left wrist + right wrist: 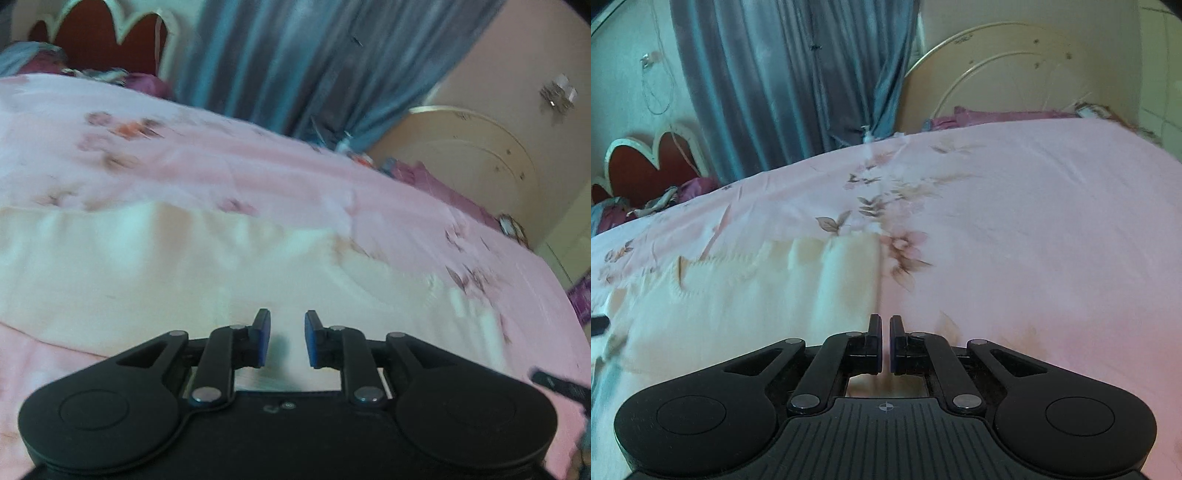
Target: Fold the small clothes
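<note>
A cream-white small garment (177,266) lies spread flat on the pink floral bedsheet (258,170). My left gripper (287,339) hovers over the garment's near part with its blue-padded jaws open and nothing between them. In the right wrist view the same garment (746,295) lies to the left, its right edge running just ahead of my right gripper (885,343). The right jaws stand almost together with a thin gap and nothing visible between them. The garment's near edge is hidden under both gripper bodies.
The bedsheet (1034,229) stretches wide to the right. A blue curtain (798,74) hangs behind the bed. A red headboard (103,40) with purple pillows stands at the far left. A cream rounded footboard (997,74) stands at the far right.
</note>
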Demonstrator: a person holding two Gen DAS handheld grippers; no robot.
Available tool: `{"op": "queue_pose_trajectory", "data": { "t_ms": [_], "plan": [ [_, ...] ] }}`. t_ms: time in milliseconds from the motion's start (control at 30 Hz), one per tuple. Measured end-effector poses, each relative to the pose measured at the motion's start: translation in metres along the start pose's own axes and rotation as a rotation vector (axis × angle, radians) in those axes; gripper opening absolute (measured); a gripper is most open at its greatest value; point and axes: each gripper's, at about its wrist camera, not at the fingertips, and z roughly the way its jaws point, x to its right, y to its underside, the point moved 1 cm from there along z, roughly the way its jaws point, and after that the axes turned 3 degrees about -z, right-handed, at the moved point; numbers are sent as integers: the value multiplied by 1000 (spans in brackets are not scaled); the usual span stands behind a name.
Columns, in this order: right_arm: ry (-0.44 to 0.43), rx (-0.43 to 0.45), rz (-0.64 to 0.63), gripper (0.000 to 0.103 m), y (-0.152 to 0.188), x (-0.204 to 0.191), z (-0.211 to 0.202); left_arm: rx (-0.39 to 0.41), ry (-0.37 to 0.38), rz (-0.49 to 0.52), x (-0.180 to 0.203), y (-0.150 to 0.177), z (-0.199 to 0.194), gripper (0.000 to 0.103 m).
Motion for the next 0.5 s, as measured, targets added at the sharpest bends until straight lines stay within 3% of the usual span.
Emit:
{"op": "queue_pose_trajectory", "data": {
  "t_ms": [133, 233, 400, 467, 500],
  "plan": [
    [-35, -25, 55, 1, -16, 5, 38, -49, 0, 20, 9, 10, 24, 19],
    [-44, -36, 86, 1, -25, 10, 61, -40, -10, 40, 8, 16, 30, 20],
    [-54, -26, 101, 2, -36, 15, 70, -43, -15, 43, 9, 13, 28, 21],
    [-29, -11, 105, 15, -39, 17, 67, -38, -23, 56, 11, 13, 26, 22],
    [-16, 1, 102, 56, -40, 16, 66, -35, -24, 62, 12, 14, 25, 23]
  ]
}}
